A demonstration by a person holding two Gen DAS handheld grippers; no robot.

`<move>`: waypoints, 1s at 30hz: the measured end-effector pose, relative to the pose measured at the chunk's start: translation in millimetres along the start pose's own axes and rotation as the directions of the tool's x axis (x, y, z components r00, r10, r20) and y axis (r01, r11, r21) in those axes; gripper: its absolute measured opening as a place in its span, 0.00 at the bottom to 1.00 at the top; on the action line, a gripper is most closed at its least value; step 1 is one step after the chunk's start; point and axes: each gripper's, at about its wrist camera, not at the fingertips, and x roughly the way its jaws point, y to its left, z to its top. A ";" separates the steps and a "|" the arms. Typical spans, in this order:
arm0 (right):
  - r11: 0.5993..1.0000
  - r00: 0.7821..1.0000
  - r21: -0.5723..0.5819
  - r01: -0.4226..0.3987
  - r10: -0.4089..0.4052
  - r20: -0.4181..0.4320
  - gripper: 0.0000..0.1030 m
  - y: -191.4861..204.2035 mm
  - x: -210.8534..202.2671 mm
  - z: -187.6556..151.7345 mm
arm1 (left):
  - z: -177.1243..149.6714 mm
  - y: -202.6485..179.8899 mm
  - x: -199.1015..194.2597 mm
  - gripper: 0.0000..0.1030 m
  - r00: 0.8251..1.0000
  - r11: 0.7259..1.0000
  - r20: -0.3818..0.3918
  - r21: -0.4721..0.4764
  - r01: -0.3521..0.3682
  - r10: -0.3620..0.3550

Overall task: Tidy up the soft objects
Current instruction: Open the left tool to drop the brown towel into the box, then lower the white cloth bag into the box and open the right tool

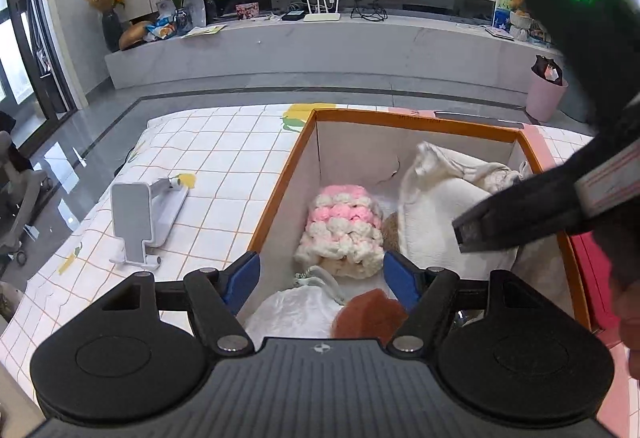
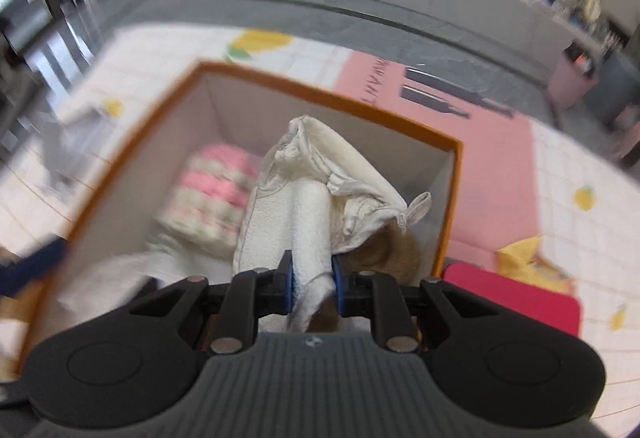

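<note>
An orange-rimmed cardboard box stands on the checked table. Inside lie a pink-and-white knitted piece, a cream cloth item, a white bag and a rust-brown fuzzy thing. My left gripper is open and empty above the box's near left corner. My right gripper is shut on a fold of the cream cloth item inside the box; its body shows at the right of the left wrist view.
A grey phone stand lies on the table left of the box. A pink mat with dark tools lies right of it, with a red object and yellow cloth. A pink bin stands beyond.
</note>
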 end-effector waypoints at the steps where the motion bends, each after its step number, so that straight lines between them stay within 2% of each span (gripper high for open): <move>1: 1.000 1.000 -0.015 0.022 -0.022 -0.004 0.16 0.3 4.9 -0.6 | -0.5 0.5 0.4 0.80 1.000 1.000 -0.004 -0.001 0.009 -0.009; 4: 1.000 0.999 -0.010 0.029 -0.029 -0.014 0.17 -2.3 16.9 -1.3 | -3.6 2.1 -0.5 0.80 1.000 1.000 -0.005 -0.003 0.004 -0.004; 6: 0.998 0.998 -0.015 0.058 -0.059 -0.019 0.27 -3.4 24.6 -2.5 | -4.8 0.8 -4.1 0.80 1.000 1.000 0.009 0.008 -0.008 0.008; 7: 0.996 0.997 -0.026 0.081 -0.082 -0.010 0.45 -1.9 25.5 -1.6 | -5.4 1.0 -4.5 0.80 1.000 1.000 0.009 0.007 -0.007 0.007; 8: 0.994 0.994 -0.028 0.109 -0.109 -0.003 0.53 -1.3 24.3 -0.3 | -5.6 1.9 -4.1 0.80 1.000 1.000 0.004 0.004 -0.003 0.003; 11: 0.993 0.993 -0.037 0.109 -0.107 0.046 0.65 -5.9 3.7 -0.7 | -4.9 7.4 -2.9 0.78 1.000 1.000 -0.007 -0.013 0.004 -0.004; 14: 0.995 0.992 -0.047 0.083 -0.078 0.099 0.66 -8.1 -23.8 3.8 | -2.8 13.4 -9.6 0.78 1.000 0.999 0.007 -0.036 0.025 -0.025; 15: 0.997 0.990 -0.045 0.058 -0.051 0.130 0.65 -9.5 -32.4 5.6 | -2.7 14.8 -12.5 0.78 1.000 0.999 0.018 -0.033 0.013 -0.012; 16: 0.999 0.988 -0.035 0.028 -0.022 0.154 0.59 -10.0 -37.8 7.4 | -3.0 15.7 -14.5 0.78 1.000 1.000 0.028 -0.026 -0.012 0.012; 18: 0.999 0.990 -0.016 -0.033 0.035 0.138 0.32 -8.3 -36.1 14.0 | -3.3 15.9 -16.9 0.78 0.999 0.999 0.036 -0.010 -0.038 0.038; 19: 0.999 0.993 -0.006 -0.054 0.054 0.107 0.09 -8.1 -29.2 16.3 | -4.1 17.9 -15.8 0.78 0.999 1.000 0.029 -0.014 -0.028 0.028; 20: 0.997 0.995 0.009 -0.071 0.071 0.071 0.03 -8.0 -19.5 18.0 | -4.4 20.5 -13.6 0.78 1.000 1.000 0.017 -0.026 -0.009 0.010; 23: 0.994 0.995 0.055 -0.096 0.096 -0.006 0.00 -5.5 11.3 14.5 | -6.1 25.1 -6.4 0.78 1.000 0.999 -0.010 -0.051 0.012 -0.013; 26: 0.998 0.999 0.044 -0.038 0.039 -0.030 0.00 0.3 33.4 8.1 | -6.4 23.7 -7.1 0.78 1.000 0.999 0.005 -0.033 -0.008 0.008; 28: 0.996 0.997 0.074 -0.045 0.050 -0.064 0.00 -1.9 47.8 1.8 | -5.6 22.9 -8.4 0.78 1.000 1.000 0.007 -0.031 0.003 -0.003; 30: 0.996 0.999 0.083 -0.024 0.027 -0.035 0.00 -2.8 53.2 -4.4 | -5.2 22.9 -8.2 0.78 1.000 0.999 0.009 -0.032 0.017 -0.017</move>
